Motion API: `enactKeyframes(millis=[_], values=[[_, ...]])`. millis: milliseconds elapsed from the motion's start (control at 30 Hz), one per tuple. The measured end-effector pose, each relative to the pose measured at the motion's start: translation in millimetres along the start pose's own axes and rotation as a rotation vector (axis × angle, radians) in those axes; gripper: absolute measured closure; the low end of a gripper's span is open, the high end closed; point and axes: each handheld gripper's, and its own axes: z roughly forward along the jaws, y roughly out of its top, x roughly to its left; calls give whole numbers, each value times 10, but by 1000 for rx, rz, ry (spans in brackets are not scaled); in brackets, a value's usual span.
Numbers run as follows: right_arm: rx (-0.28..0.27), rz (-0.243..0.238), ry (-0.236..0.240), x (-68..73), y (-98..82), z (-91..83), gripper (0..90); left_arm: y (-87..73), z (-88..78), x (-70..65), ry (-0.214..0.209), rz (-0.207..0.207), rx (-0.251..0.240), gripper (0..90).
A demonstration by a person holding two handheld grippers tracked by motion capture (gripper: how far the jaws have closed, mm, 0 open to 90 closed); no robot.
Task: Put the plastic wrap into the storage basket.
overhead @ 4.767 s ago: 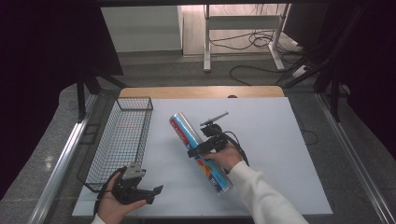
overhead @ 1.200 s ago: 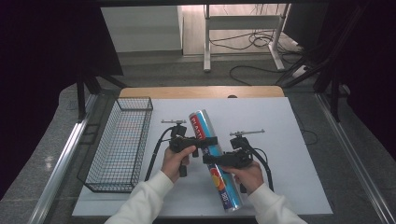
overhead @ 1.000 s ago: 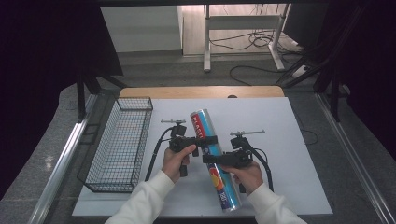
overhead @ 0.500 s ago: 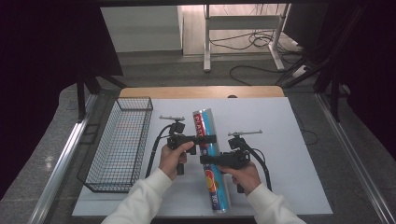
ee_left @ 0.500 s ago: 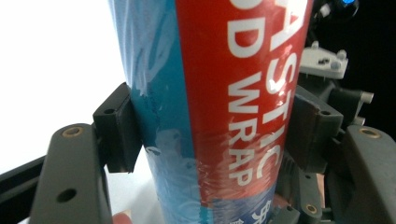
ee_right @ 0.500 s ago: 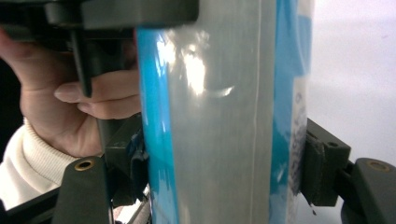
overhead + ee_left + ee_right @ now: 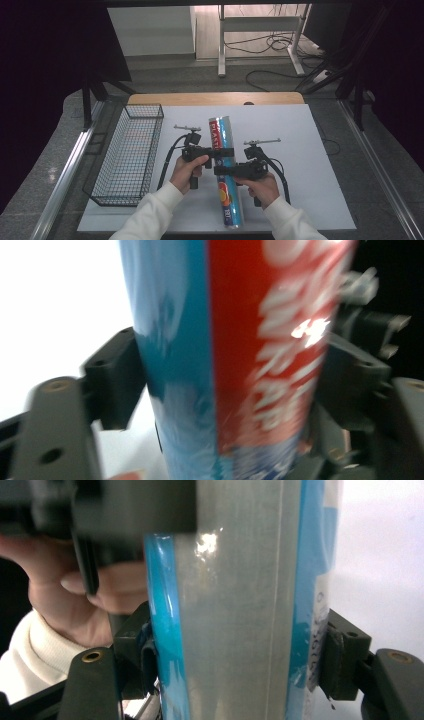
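Observation:
A long plastic wrap box, blue with a red panel and white lettering, is held lengthwise over the white table sheet. My left gripper reaches in from the left around its middle. In the left gripper view the box stands between the jaws of the left gripper. Their pads lie against both of its sides, though these jaws have just been opening. Just nearer the person, my right gripper is shut on the box. In the right gripper view, the right gripper presses both pads on the grey and blue sides of the box.
A black wire basket stands on the left part of the sheet, a hand's width from the left hand. Black cables trail from both grippers. A wooden table edge lies behind, with a desk frame and floor cables farther back.
The box's near end has swung left, so it now lies almost straight away from the person instead of diagonally. Earlier the left gripper was beside the basket, away from the box.

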Motion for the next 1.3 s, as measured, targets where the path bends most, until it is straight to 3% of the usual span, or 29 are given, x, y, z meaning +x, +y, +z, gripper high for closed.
enactKeyframes(millis=[100, 200, 500, 733, 867, 1033, 1200, 1300], values=[[-1, -3, 2, 17, 16, -11, 321, -23, 56, -10, -5, 8, 11, 229], [-5, -6, -5, 17, 10, -14, 321, -23, 62, -21, -13, 17, 8, 312], [-21, -13, 18, -13, -5, -2, 307, 8, 32, -26, -4, 27, 20, 318], [-27, -35, 66, 34, -22, -42, 190, 51, -123, -28, 19, 39, 10, 319], [-30, -70, 65, 65, -38, -170, 135, 67, -246, -30, 47, 55, -3, 319], [-70, -75, 48, 9, -67, -395, 126, 91, -398, -53, 44, 51, -17, 319], [-118, -34, 13, -178, -125, -686, 127, 131, -558, -103, 54, 62, -33, 319], [-134, -19, -1, -256, -153, -772, 127, 152, -659, -119, 64, 59, -44, 318]])
